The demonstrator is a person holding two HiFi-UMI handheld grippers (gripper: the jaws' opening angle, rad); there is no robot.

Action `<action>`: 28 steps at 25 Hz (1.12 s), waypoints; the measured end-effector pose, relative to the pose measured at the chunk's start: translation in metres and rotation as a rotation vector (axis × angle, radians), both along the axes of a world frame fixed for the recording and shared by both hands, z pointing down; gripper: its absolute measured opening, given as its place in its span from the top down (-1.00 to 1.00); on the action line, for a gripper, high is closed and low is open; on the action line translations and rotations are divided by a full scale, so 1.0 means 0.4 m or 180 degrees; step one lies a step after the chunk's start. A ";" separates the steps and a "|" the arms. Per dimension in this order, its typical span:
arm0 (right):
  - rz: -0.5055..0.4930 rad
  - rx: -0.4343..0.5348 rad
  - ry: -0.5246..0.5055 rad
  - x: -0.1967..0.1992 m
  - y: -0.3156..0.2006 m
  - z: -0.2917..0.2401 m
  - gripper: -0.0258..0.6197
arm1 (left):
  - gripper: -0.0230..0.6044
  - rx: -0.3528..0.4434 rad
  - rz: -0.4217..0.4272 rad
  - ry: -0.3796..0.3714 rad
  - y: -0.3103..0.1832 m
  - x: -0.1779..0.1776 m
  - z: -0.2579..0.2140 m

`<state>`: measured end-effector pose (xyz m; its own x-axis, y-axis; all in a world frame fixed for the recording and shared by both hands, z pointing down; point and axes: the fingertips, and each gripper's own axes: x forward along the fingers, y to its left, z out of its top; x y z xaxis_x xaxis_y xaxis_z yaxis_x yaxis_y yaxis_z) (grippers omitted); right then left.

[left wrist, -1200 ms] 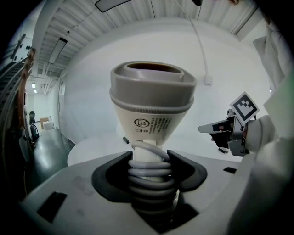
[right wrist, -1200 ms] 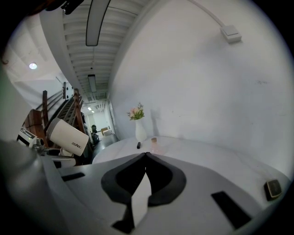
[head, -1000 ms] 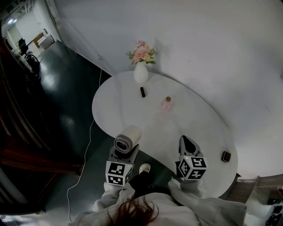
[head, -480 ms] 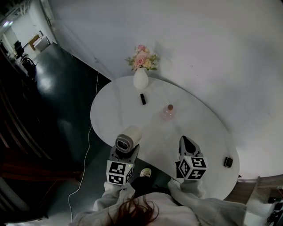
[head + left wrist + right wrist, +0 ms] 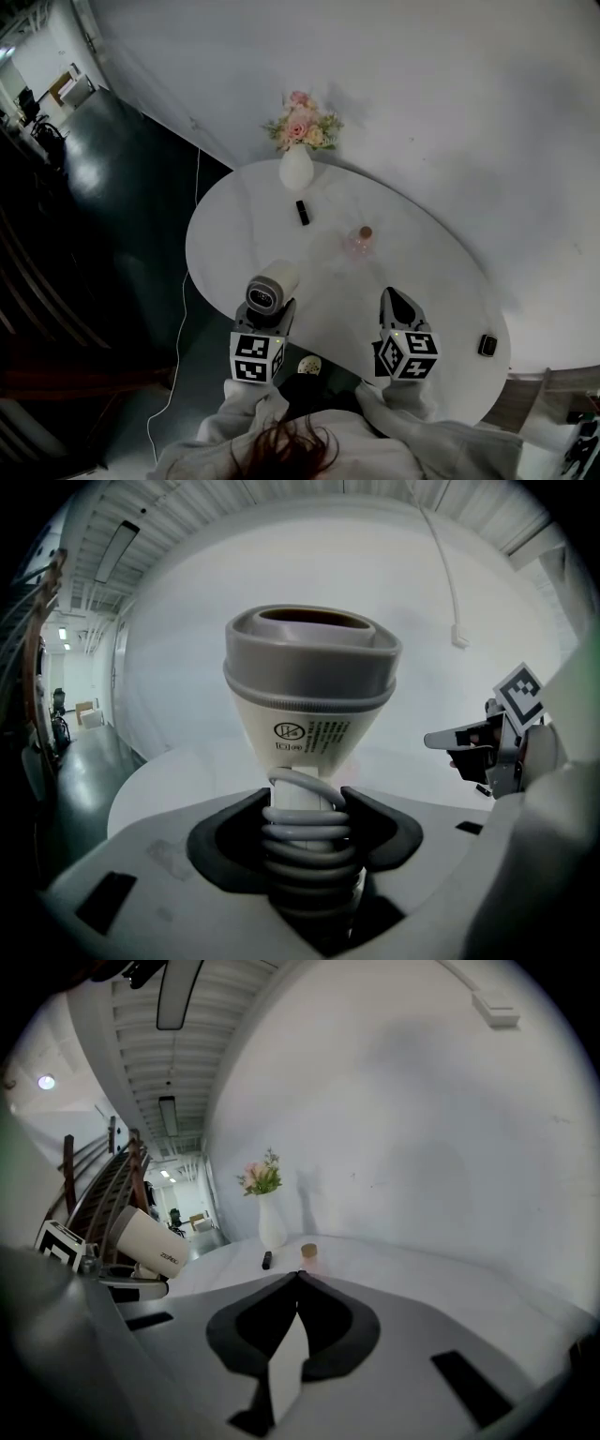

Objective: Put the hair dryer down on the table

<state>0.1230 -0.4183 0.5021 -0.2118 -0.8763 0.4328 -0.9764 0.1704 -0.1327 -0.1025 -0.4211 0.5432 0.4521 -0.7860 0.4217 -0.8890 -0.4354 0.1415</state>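
White oval table (image 5: 234, 244) lies ahead of and below both grippers. Your left gripper (image 5: 305, 808) is clamped on the hair dryer (image 5: 309, 686) by its cord-wrapped handle. The barrel stands above the jaws, over the table's near edge. Your right gripper (image 5: 298, 1277), off to its right, has its jaws together with nothing between them.
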 end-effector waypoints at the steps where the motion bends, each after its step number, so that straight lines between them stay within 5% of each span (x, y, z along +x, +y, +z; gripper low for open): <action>1: 0.0002 -0.0012 0.0012 -0.001 -0.002 0.002 0.77 | 0.17 -0.0018 -0.0014 0.0007 -0.012 -0.001 0.005; 11: -0.0035 -0.0140 0.0085 -0.013 -0.012 0.030 0.77 | 0.17 -0.0298 -0.0196 0.0143 -0.126 0.014 0.067; 28: -0.0078 -0.0279 0.0112 -0.009 -0.028 0.063 0.77 | 0.17 -0.0577 -0.0349 -0.0165 -0.234 0.003 0.169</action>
